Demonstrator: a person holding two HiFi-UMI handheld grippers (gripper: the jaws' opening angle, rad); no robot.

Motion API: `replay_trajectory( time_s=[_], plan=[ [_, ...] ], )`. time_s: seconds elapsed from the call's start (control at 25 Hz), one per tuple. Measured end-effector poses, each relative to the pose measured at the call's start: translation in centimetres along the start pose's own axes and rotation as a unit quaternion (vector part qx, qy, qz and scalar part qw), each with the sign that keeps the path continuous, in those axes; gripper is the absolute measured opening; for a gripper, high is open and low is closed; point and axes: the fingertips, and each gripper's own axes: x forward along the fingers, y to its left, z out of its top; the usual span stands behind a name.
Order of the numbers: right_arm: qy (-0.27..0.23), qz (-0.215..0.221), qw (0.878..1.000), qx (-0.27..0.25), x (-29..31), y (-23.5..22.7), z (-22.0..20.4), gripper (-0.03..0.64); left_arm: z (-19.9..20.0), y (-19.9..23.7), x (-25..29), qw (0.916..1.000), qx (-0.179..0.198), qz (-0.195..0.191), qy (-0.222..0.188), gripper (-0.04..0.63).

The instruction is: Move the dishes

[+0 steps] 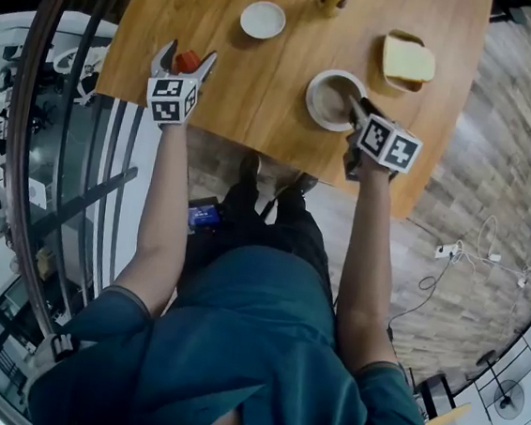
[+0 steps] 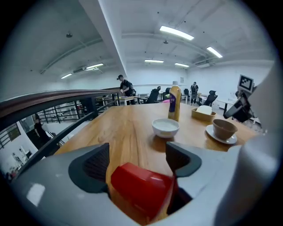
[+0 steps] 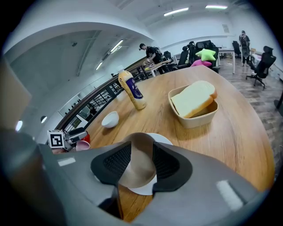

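My left gripper (image 1: 187,54) had its jaws wide apart around the red cup (image 2: 141,192), not pressing it, left of the white bowl (image 1: 263,20) on the desk (image 1: 256,121). My right gripper (image 3: 138,152) had its jaws clamped on the brown cup (image 1: 332,96), right of that bowl.

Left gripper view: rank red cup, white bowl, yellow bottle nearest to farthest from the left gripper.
1. red cup, between the open fingers of the left gripper.
2. white bowl, ahead, slightly right of centre.
3. yellow bottle, just behind the bowl, farthest back.
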Motion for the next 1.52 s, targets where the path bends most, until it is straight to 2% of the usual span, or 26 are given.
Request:
replay_trajectory(
  time_s=[0.2,0.28,0.36,0.44,0.64,0.76,0.84,1.0,1.16,1.24,1.32,1.44,1.52],
  plan=[
    [0.002,0.0,1.0,-0.009,1.2,1.3,0.3,0.135,-3.7,0.5,1.0,0.9978,-0.024,-0.006,0.062,0.383],
    [0.003,0.001,1.0,-0.008,1.2,1.5,0.2,0.135,-3.7,0.0,0.2,0.998,-0.017,-0.01,0.06,0.394],
    [0.001,0.001,1.0,-0.006,1.0,1.5,0.2,0.136,-3.3,-0.5,-1.5,0.9989,0.013,-0.006,0.044,0.406],
    [-0.002,0.0,1.0,-0.005,0.8,1.4,0.4,0.135,-3.8,-0.7,-3.0,0.9992,0.026,0.004,0.031,0.409],
    [-0.012,-0.008,1.0,0.002,0.7,0.9,1.1,0.135,-6.4,-2.0,-3.3,0.9982,0.028,0.01,0.052,0.426],
    [-0.012,-0.012,1.0,0.002,0.7,1.0,1.1,0.135,-7.6,-2.2,-2.2,0.9976,0.002,0.018,0.067,0.423],
    [-0.012,-0.012,1.0,0.001,0.6,1.1,0.8,0.135,-7.8,-2.2,-1.8,0.9972,-0.003,0.025,0.071,0.378],
    [-0.011,-0.013,1.0,0.004,0.4,0.8,0.4,0.135,-5.1,-3.5,-1.8,0.9981,0.039,0.017,0.045,0.373],
    [-0.012,-0.017,1.0,0.008,0.1,0.4,0.2,0.135,-1.7,-6.4,-1.9,0.9945,0.098,-0.027,0.025,0.373],
    [-0.014,-0.019,1.0,0.009,-0.1,0.1,0.2,0.135,-0.8,-8.6,-1.6,0.9882,0.129,-0.073,0.039,0.373],
    [-0.016,-0.021,1.0,0.01,-0.4,-0.1,0.2,0.135,-0.5,-11.0,-1.5,0.9758,0.16,-0.13,0.073,0.374],
    [-0.019,-0.023,0.999,0.012,-0.9,-0.5,0.3,0.135,-0.3,-14.0,-1.8,0.9471,0.203,-0.207,0.137,0.374],
    [-0.021,-0.025,0.999,0.014,-1.2,-0.8,0.2,0.135,-0.3,-15.3,-1.9,0.9298,0.227,-0.234,0.171,0.374]
  ],
)
